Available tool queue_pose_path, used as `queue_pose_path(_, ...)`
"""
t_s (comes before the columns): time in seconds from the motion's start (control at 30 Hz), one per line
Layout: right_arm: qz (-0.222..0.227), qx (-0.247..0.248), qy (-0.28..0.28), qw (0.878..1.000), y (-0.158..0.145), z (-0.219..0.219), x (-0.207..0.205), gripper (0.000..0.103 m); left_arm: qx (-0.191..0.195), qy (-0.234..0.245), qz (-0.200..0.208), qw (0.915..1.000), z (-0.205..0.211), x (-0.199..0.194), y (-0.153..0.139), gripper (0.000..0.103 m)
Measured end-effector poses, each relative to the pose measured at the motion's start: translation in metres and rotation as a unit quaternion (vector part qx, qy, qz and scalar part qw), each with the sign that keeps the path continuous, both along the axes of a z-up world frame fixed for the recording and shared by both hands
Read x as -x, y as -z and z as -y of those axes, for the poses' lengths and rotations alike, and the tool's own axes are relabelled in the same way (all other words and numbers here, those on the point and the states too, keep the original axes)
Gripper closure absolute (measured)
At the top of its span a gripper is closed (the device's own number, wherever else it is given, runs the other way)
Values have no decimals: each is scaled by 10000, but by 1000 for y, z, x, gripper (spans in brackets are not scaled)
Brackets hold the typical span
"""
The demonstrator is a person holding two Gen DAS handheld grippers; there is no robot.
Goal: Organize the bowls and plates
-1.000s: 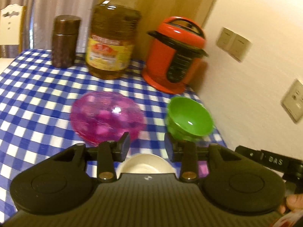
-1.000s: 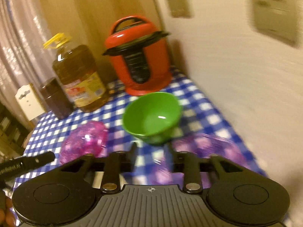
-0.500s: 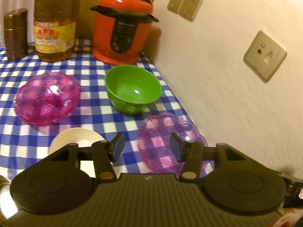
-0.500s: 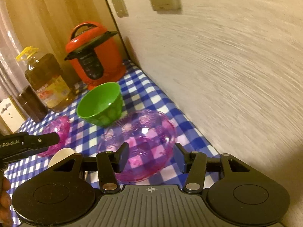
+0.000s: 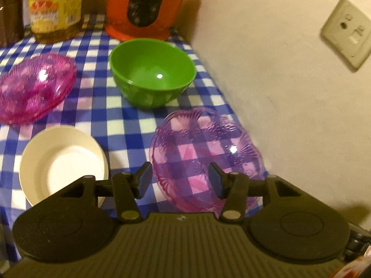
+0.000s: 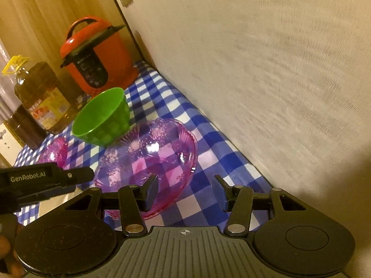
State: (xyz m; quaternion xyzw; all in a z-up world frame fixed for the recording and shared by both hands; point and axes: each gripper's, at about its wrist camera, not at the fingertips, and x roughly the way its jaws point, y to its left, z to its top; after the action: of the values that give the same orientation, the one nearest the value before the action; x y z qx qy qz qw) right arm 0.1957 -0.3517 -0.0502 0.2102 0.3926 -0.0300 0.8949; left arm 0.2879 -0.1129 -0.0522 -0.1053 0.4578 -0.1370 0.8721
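Note:
A clear purple glass dish (image 5: 206, 153) lies on the blue checked cloth near the wall; it also shows in the right wrist view (image 6: 150, 155). A green bowl (image 5: 151, 71) stands behind it, also seen in the right wrist view (image 6: 102, 118). A pink glass dish (image 5: 34, 90) lies at the left, and a white plate (image 5: 60, 162) sits in front of it. My left gripper (image 5: 180, 180) is open, just above the purple dish's near part. My right gripper (image 6: 186, 191) is open over the dish's near right rim. Both are empty.
A red pressure cooker (image 5: 148, 7), an oil bottle (image 5: 55, 9) and a dark jar (image 5: 11, 14) stand at the back of the table. A wall (image 5: 278, 81) with a socket (image 5: 347, 32) runs along the right. The left gripper's body (image 6: 44, 180) shows in the right wrist view.
Both grippers have swung right and come down toward the purple dish, which now lies between their fingers' view. Both jaws have opened wider.

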Motion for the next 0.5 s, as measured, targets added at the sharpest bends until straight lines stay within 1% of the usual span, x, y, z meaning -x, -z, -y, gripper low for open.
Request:
queue_pose_path(0.13, -43, -112, 25, 9999, 12, 4, -8, 51, 11, -201, -136, 9997, -4, -5, 13, 54)
queue_pose_path(0.3, -71, -250, 70, 9996, 24, 6, -19, 51, 125, -310, -211, 9992, -9, -8, 23, 54)
queue_pose_path(0.5, -118, -369, 92, 9992, 36, 8, -31, 52, 91, -223, -165, 9996, -2, -12, 26, 54)
